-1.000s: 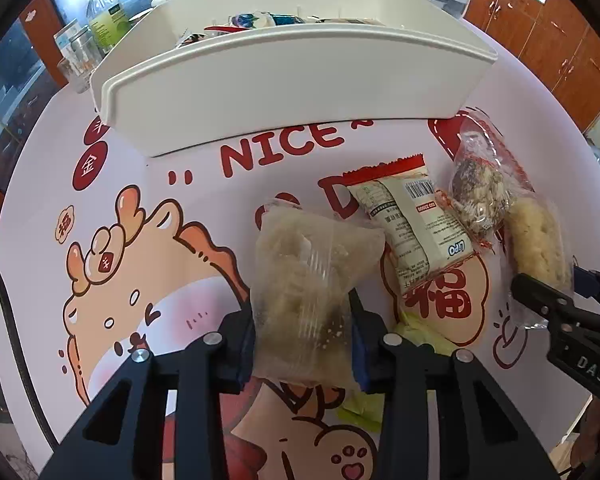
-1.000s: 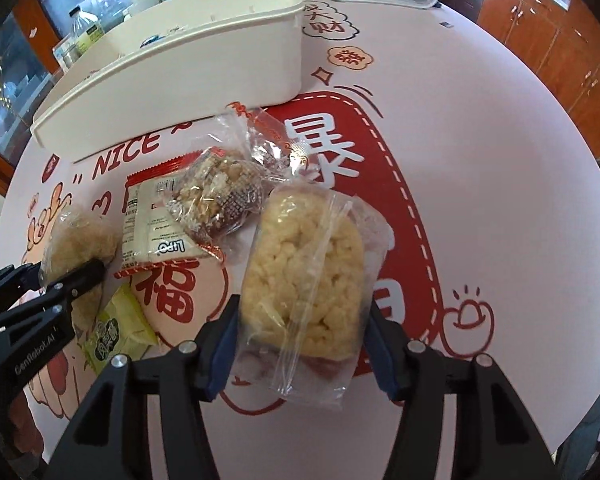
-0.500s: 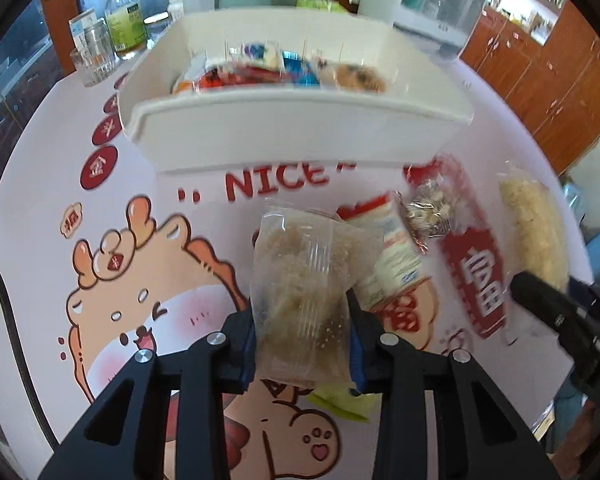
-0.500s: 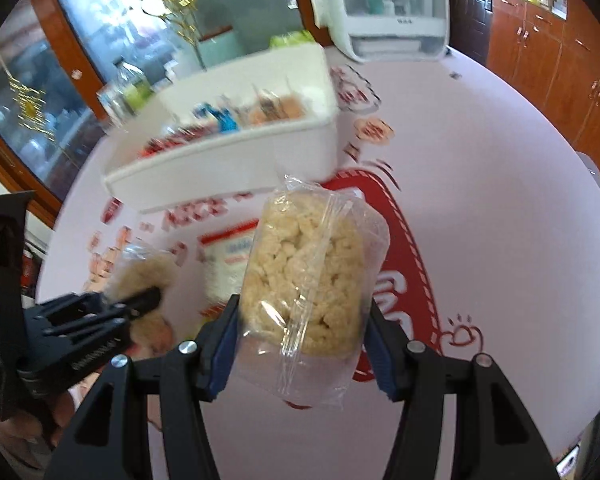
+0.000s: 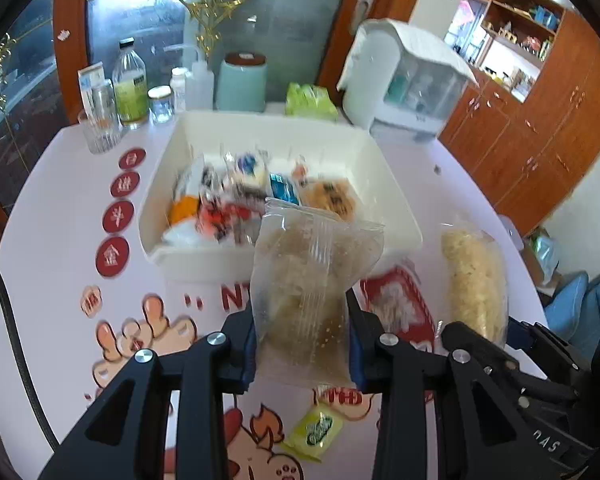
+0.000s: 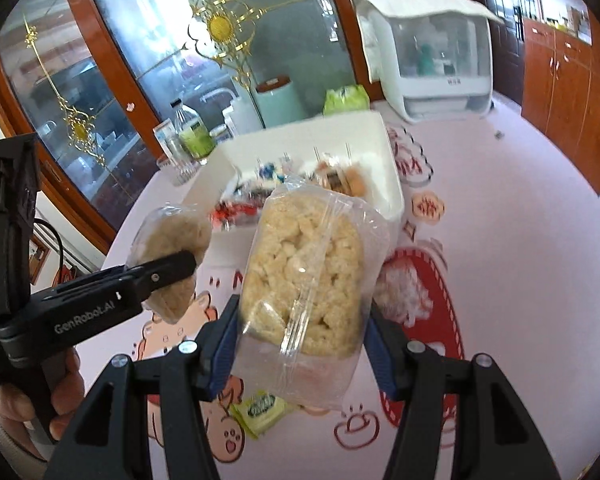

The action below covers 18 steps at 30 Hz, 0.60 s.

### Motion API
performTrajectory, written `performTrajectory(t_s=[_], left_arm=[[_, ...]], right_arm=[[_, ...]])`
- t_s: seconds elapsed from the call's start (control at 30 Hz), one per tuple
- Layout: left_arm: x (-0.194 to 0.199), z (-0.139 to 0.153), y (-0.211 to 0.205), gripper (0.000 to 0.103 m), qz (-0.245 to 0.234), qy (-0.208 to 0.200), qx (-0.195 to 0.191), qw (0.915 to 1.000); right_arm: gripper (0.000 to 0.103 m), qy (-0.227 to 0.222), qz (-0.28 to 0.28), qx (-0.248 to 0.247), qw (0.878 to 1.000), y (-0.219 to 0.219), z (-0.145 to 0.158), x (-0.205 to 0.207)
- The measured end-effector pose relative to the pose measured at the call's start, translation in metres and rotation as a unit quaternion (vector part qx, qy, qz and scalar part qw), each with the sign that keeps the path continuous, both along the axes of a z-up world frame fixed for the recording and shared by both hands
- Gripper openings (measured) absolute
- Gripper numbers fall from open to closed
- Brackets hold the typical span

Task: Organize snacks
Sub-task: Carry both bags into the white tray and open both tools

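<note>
- Left wrist view: left gripper (image 5: 302,344) is pinching a clear bag of brownish crumbly snack (image 5: 306,292), blue pads pressing on the bag's lower sides; bag is standing upright between the fingers, top edge reaching toward 12 o'clock.
- White bin (image 5: 396,216) is sitting at 12 o'clock from that bag, just behind it in the frame; the bag's top corner is overlapping the bin's near wall. Bin is already holding mixed wrapped snacks (image 5: 256,196), blurred.
- Right gripper (image 5: 496,340) is showing at 3 o'clock, gripping a bag of pale puffed snack (image 5: 474,280) that is sticking up from its fingers; whether that bag is clear of the table (image 5: 52,280) cannot be told in this frame.
- Small yellow-green packet (image 5: 316,432) is lying on the table at 6 o'clock, below the held bag, apart from both grippers.
- Bottles and jars (image 5: 130,80) are standing at 11 o'clock behind the bin.
- Right wrist view: right gripper (image 6: 300,344) is clamping the pale puffed snack bag (image 6: 304,276), blue pads pressing both sides; bag is tilting slightly toward 1 o'clock.
- White bin (image 6: 384,160) is lying at 12 o'clock beyond the bag, the bag's top overlapping its front.
- Left gripper (image 6: 180,264) is coming in from 9 o'clock, a hand (image 6: 60,392) wrapping its handle, brownish bag (image 6: 172,248) sitting in its tip.
- Yellow-green packet (image 6: 260,404) is lying on the table (image 6: 520,260) at 6 o'clock under the held bag.
</note>
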State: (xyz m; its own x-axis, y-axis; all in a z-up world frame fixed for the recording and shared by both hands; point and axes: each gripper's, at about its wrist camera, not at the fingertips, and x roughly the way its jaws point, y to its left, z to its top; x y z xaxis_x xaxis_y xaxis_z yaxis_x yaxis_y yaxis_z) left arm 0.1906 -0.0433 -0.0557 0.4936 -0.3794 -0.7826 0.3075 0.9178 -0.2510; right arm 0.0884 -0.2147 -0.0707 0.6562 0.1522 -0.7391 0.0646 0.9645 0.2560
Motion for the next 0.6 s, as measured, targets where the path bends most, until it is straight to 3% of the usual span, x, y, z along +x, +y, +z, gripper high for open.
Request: performTrajectory(t_s=[0.33, 0.6], left_arm=[[0.053, 0.047, 0.001, 0.034, 0.026, -0.052, 0.015, 0.9982], [0.079, 0.054, -0.012, 0.034, 0.033, -0.069, 0.036, 0.9965]], right_arm=[[0.057, -0.056, -0.006, -0.046, 0.997, -0.009, 0.054, 0.051], [0.057, -0.07, -0.021, -0.061, 0.995, -0.014, 0.073, 0.089]])
